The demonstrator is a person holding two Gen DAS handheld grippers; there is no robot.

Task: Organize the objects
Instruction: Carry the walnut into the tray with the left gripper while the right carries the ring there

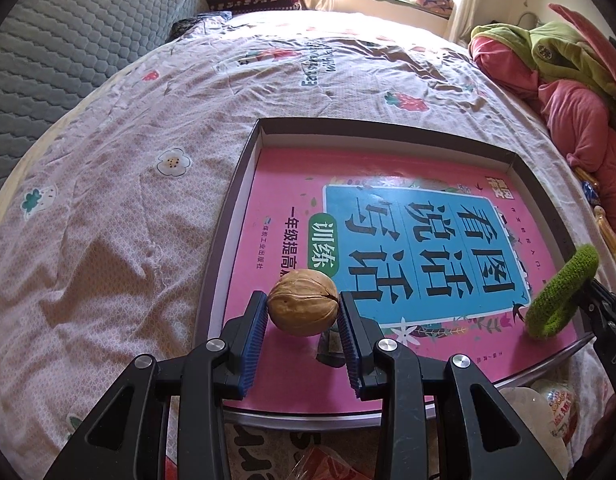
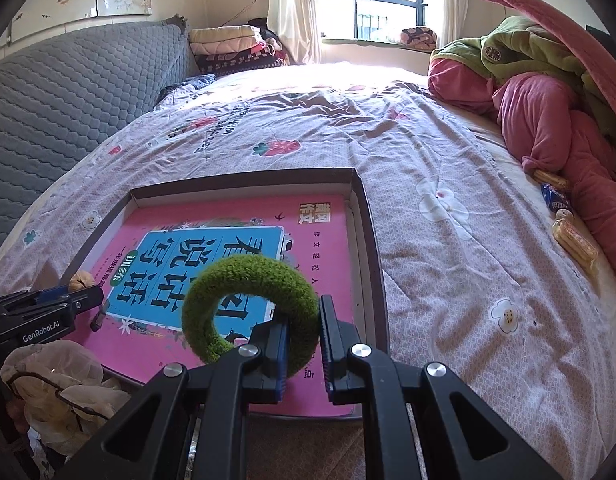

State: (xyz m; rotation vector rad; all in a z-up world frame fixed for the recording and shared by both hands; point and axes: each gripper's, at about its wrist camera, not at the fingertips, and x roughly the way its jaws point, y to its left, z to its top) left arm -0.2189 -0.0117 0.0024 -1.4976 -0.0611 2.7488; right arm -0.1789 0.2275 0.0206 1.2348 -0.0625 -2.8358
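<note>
A shallow dark-rimmed box (image 1: 232, 200) lies on the bed with a pink book (image 1: 284, 184) inside it. My left gripper (image 1: 303, 312) is shut on a brown walnut (image 1: 302, 307) and holds it just above the book's near left part. My right gripper (image 2: 302, 338) is shut on a fuzzy green ring (image 2: 248, 280), held upright over the book's near right part; the ring also shows in the left wrist view (image 1: 564, 292). The box (image 2: 366, 216), the book (image 2: 212, 216), the walnut (image 2: 82, 280) and the left gripper (image 2: 74, 298) also show in the right wrist view.
The bed has a pink patterned sheet (image 1: 128, 200). A pile of pink and green bedding (image 2: 548, 100) lies at the right, with wrapped snacks (image 2: 574, 236) beside it. A crumpled plastic bag (image 2: 56, 392) sits near the box's front left corner. A grey quilted headboard (image 2: 68, 92) stands at the left.
</note>
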